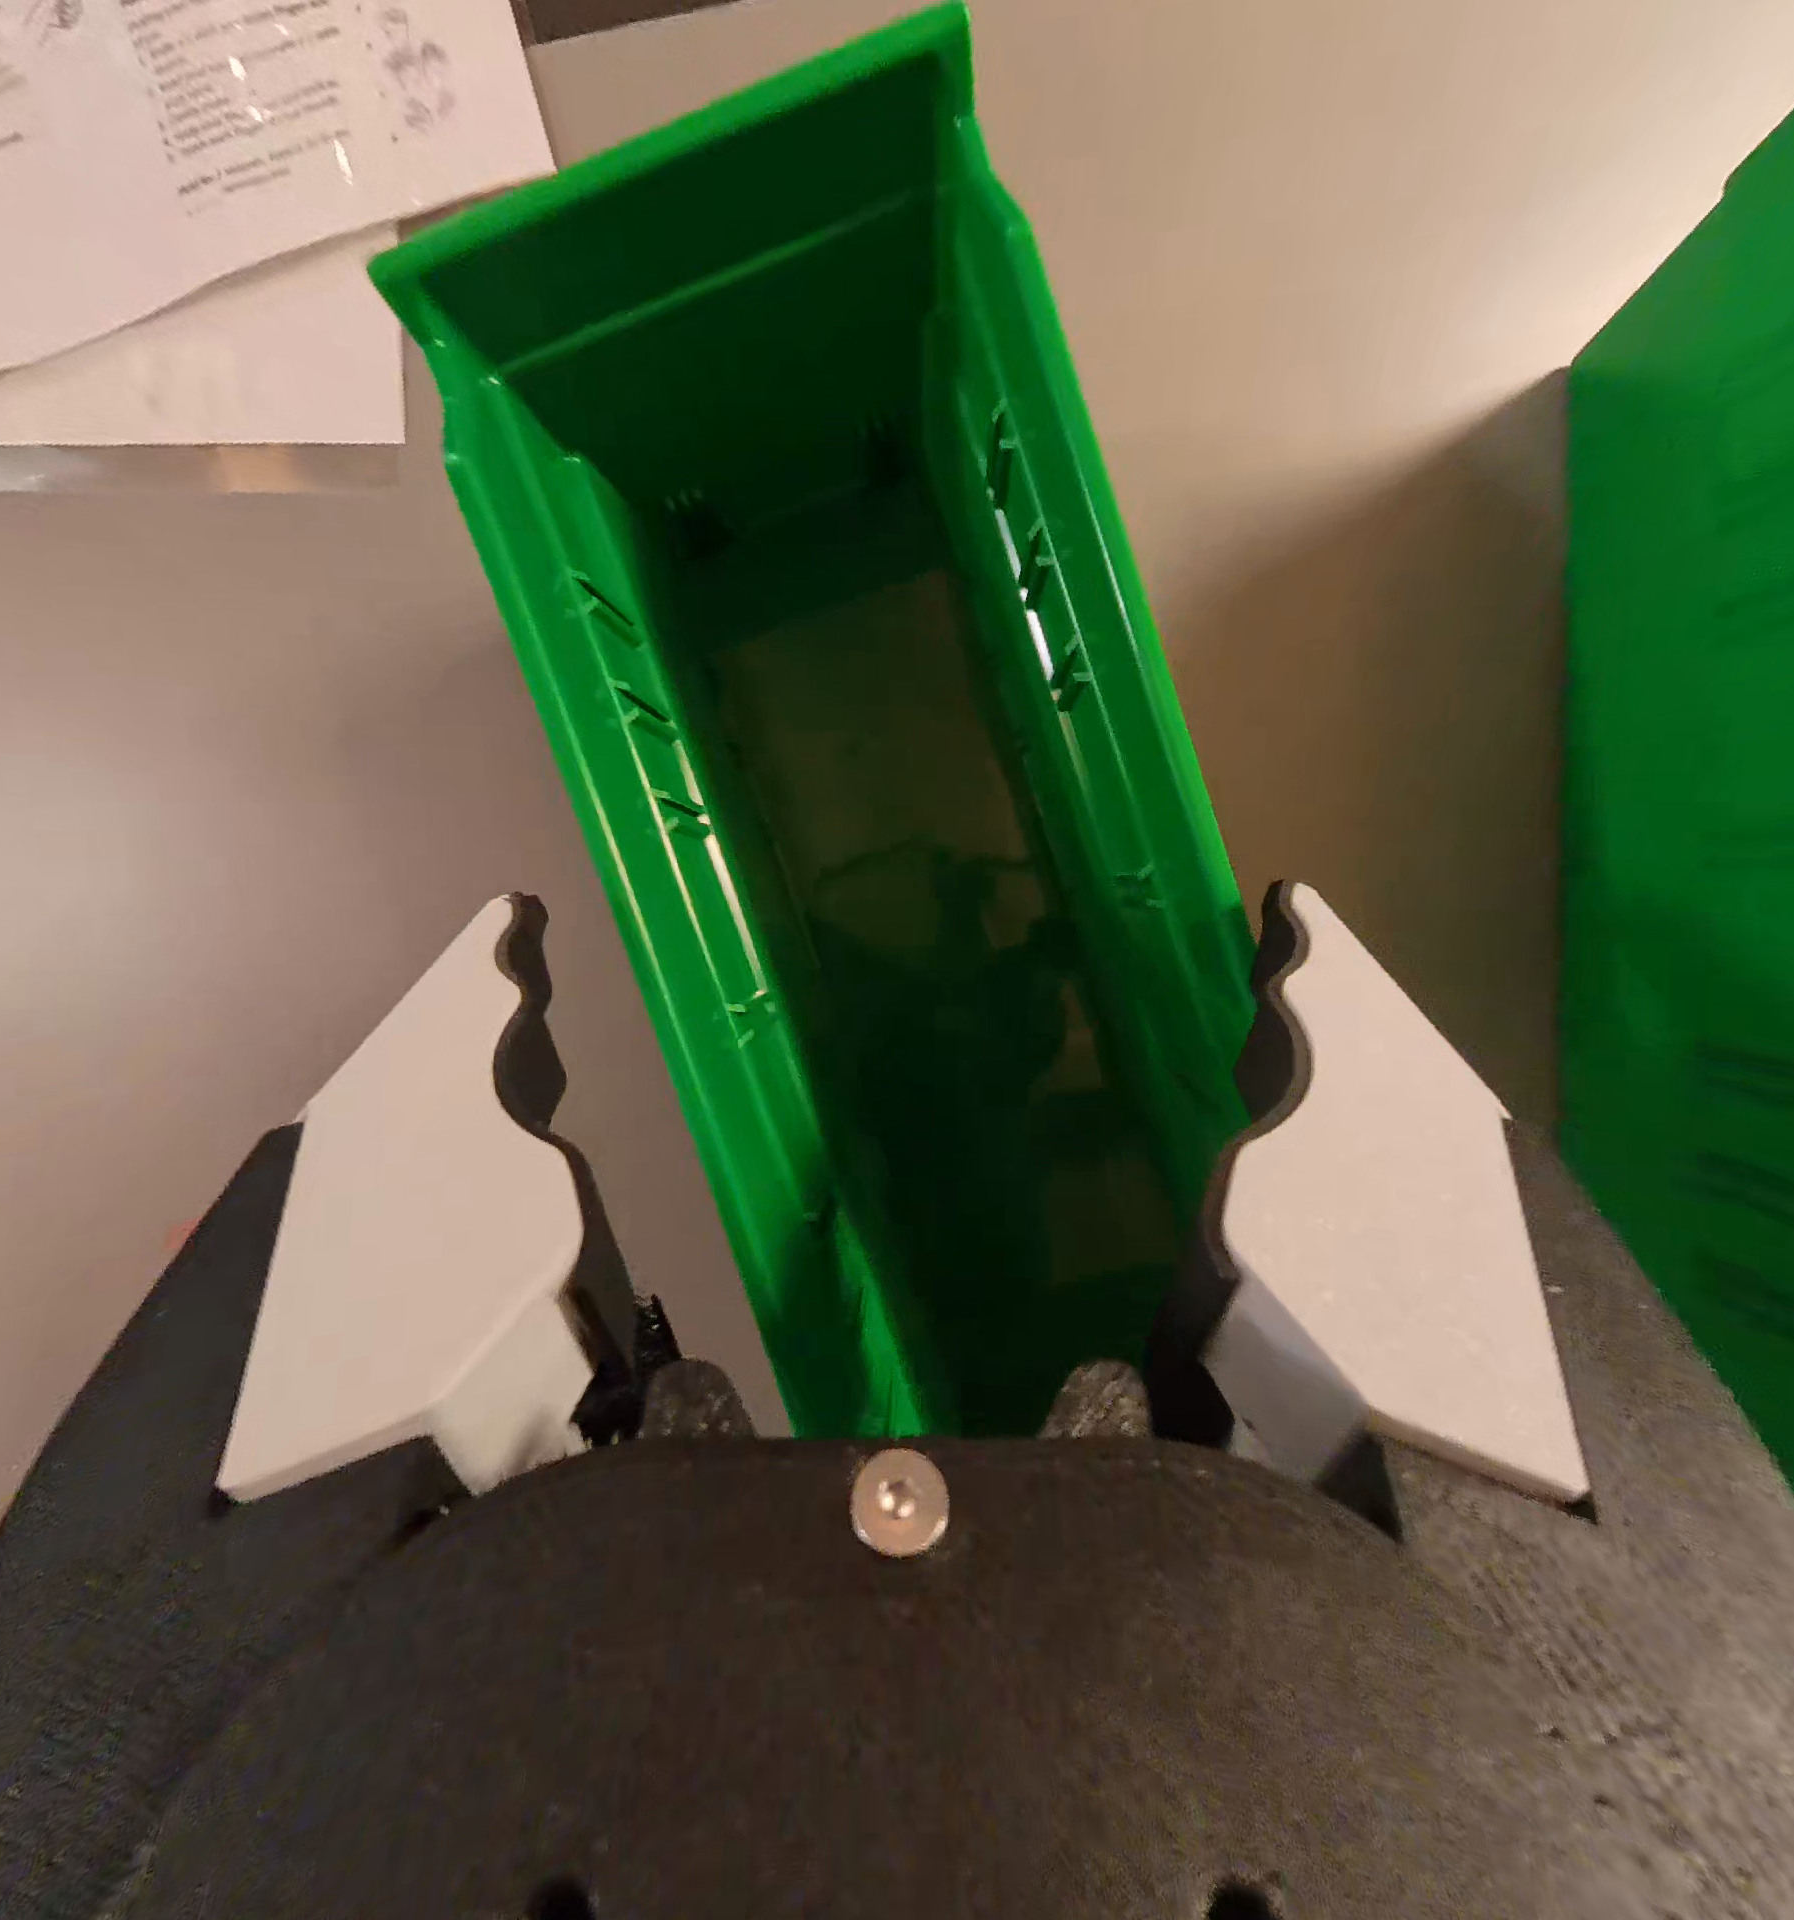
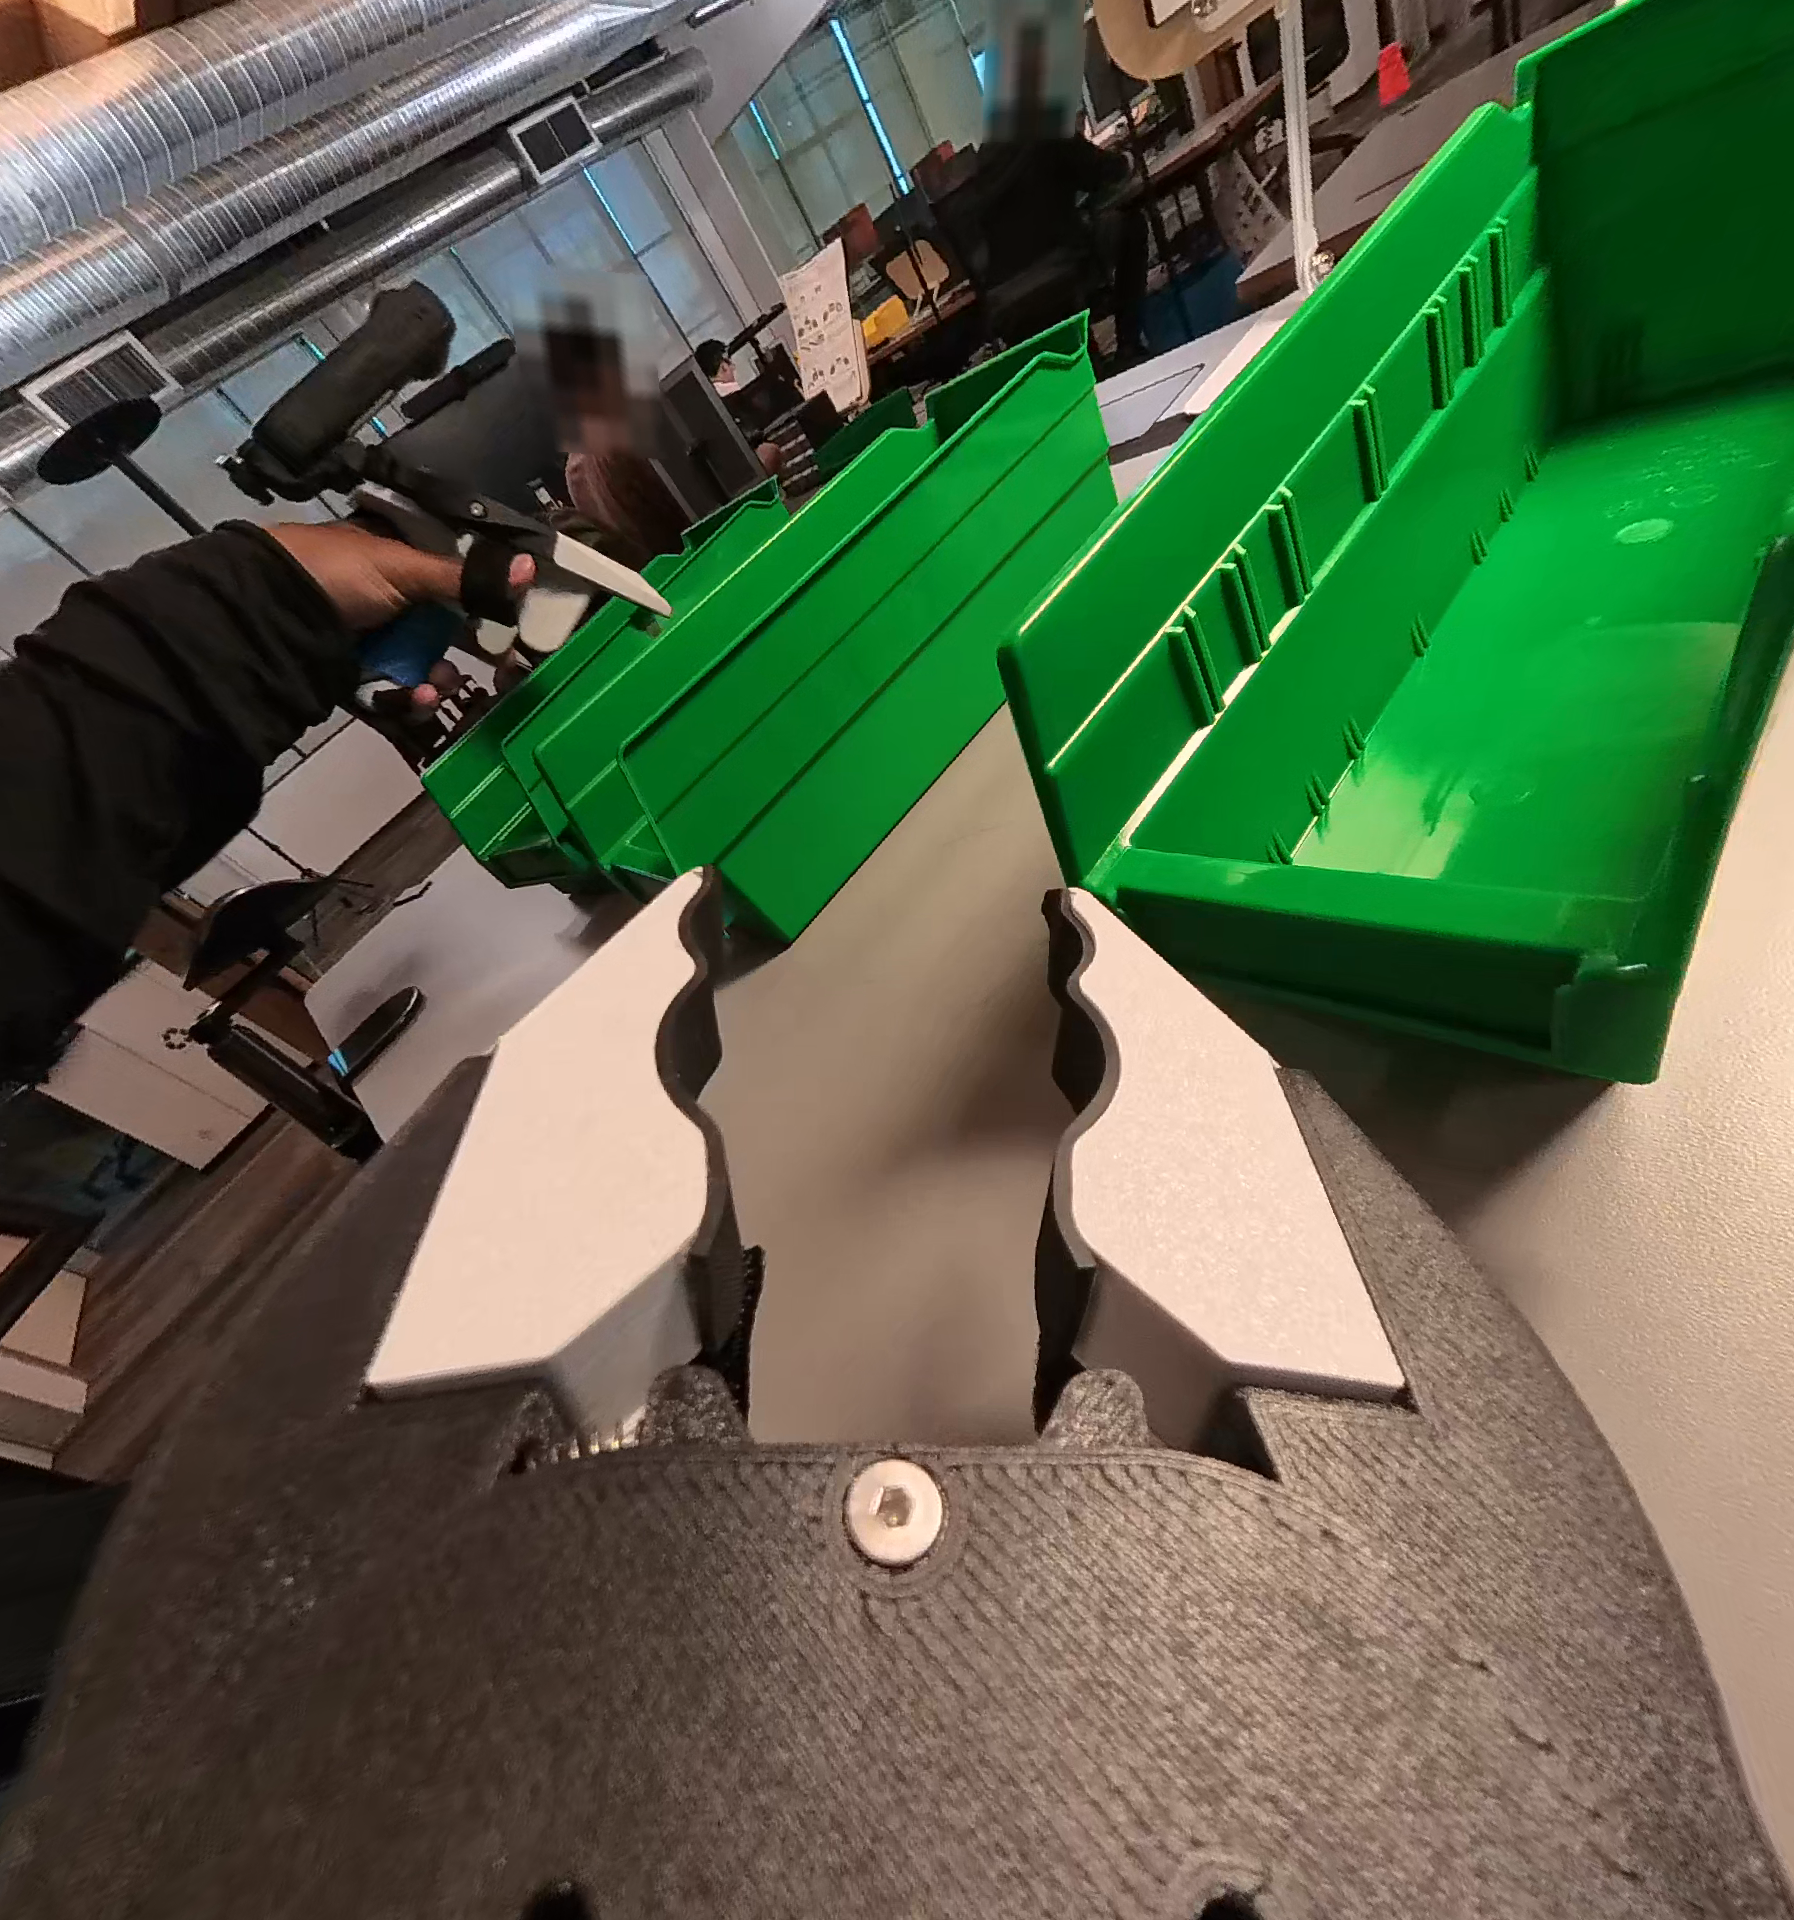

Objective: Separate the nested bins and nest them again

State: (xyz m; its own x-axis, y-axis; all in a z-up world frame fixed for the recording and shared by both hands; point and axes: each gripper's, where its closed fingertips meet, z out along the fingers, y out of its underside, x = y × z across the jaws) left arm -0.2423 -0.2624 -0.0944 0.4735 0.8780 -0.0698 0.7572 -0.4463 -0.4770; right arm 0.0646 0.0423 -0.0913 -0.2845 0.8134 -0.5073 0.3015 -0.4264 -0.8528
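Observation:
In the left wrist view a long green bin lies lengthwise between the jaws of my left gripper, its open inside facing me. The jaws stand wide. The left pad is clearly apart from the bin wall, and the right pad lies against or very near the other wall. In the right wrist view my right gripper is open and empty over the grey table. It sits between a staggered stack of nested green bins and a single green bin. The left gripper shows at the stack's far end.
A second green bin fills the right edge of the left wrist view. Printed paper sheets lie at the table's far left. A sleeved arm holds the left gripper. Chairs, desks and people stand in the room beyond the table.

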